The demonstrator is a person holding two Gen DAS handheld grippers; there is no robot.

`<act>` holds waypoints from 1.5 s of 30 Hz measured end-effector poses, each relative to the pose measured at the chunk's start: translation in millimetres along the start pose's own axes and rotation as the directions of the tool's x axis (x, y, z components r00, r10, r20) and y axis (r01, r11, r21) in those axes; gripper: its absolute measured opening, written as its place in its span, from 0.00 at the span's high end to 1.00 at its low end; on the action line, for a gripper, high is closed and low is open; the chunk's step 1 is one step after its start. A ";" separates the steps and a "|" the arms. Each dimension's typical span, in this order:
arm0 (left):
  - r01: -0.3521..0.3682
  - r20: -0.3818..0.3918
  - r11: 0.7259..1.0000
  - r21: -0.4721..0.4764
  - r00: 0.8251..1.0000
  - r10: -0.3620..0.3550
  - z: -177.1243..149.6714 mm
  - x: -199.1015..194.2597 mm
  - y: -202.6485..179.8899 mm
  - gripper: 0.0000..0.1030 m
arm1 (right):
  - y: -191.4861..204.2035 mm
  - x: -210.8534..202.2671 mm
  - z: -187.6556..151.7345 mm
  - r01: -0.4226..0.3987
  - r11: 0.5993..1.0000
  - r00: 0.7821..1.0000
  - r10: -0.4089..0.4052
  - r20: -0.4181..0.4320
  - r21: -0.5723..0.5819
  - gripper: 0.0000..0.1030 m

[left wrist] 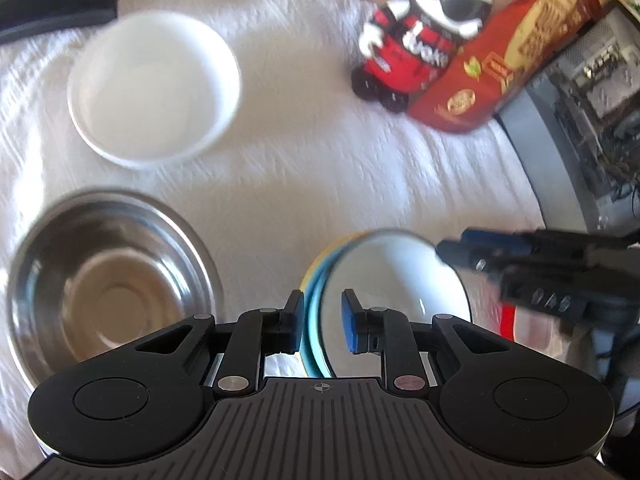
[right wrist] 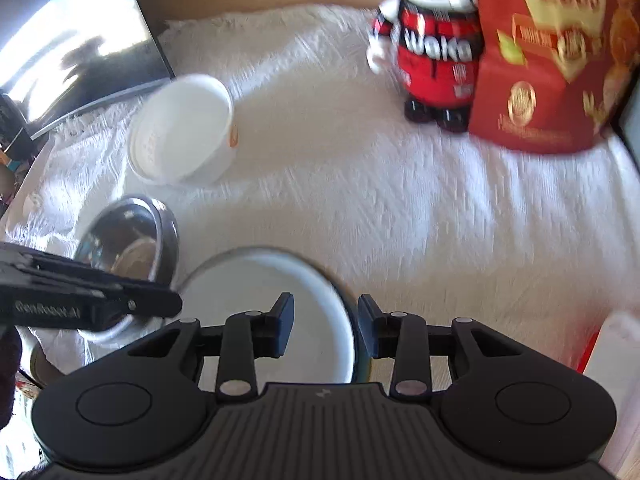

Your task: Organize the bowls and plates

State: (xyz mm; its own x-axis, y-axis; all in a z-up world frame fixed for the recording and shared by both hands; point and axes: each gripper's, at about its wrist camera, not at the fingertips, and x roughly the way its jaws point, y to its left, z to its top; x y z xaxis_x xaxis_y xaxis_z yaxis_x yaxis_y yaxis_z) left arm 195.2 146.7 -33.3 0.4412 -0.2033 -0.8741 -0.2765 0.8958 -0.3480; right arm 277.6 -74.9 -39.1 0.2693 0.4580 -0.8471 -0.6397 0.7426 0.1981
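Note:
A stack of plates [left wrist: 384, 276], white on top with blue and yellow rims beneath, lies on the white cloth [left wrist: 320, 168]. My left gripper [left wrist: 322, 324] is open, its jaws astride the stack's left rim. My right gripper [right wrist: 325, 326] is open astride the right rim of the same stack [right wrist: 272, 304]. A steel bowl [left wrist: 108, 284] sits to the left; it also shows in the right wrist view [right wrist: 132, 240]. A white bowl [left wrist: 154, 88] stands farther back, and appears in the right wrist view [right wrist: 184, 128]. The right gripper also shows in the left wrist view [left wrist: 452, 252].
A red and black toy figure [left wrist: 420, 36] and a red egg box [left wrist: 520, 48] stand at the back right. A dark monitor [right wrist: 76, 48] stands at the back left. A grey computer case [left wrist: 592, 128] borders the right side.

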 end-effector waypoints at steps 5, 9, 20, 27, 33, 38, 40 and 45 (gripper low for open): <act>-0.065 0.128 0.994 -0.088 0.989 0.076 28.9 -24.0 31.0 0.78 | 16.3 -6.5 60.6 -0.016 1.000 0.997 0.015 0.078 0.010 0.65; -0.136 0.186 0.980 -0.142 0.969 0.161 50.8 -34.2 52.1 0.78 | 31.2 12.9 104.3 -0.039 0.999 0.997 0.038 0.065 0.015 0.65; -0.231 0.289 0.922 -0.312 0.901 0.323 84.5 -41.9 122.2 0.77 | 57.8 89.9 143.1 -0.049 0.998 0.998 0.048 -0.036 -0.043 0.56; -0.224 0.219 0.899 -0.376 0.921 0.321 100.0 -11.3 152.3 0.75 | 78.0 131.5 154.4 -0.073 0.995 0.996 0.069 -0.053 -0.068 0.48; -0.176 0.175 0.898 -0.403 0.948 0.264 95.8 14.9 161.7 0.75 | 82.4 183.1 150.9 -0.106 0.994 0.980 0.107 -0.166 0.016 0.55; -0.122 0.159 0.920 -0.372 0.968 0.192 96.4 24.8 141.8 0.72 | 67.5 173.9 144.8 -0.197 0.977 0.958 0.210 -0.195 0.083 0.79; -0.098 0.156 0.934 -0.345 0.975 0.160 96.3 25.9 125.8 0.72 | 55.2 155.8 143.2 -0.193 0.977 0.964 0.205 -0.170 0.086 0.79; -0.006 0.128 0.966 -0.258 0.991 0.040 95.5 36.9 79.3 0.72 | 10.3 116.1 127.8 -0.137 0.983 0.979 0.153 -0.135 0.124 0.79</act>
State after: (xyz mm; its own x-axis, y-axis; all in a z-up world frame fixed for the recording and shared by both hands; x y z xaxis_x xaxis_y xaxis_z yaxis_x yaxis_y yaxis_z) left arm 271.1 247.9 -60.8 0.5356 -0.1147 -0.8366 -0.4900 0.7646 -0.4186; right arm 394.3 48.4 -72.4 0.0682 0.4963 -0.8655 -0.5764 0.7276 0.3718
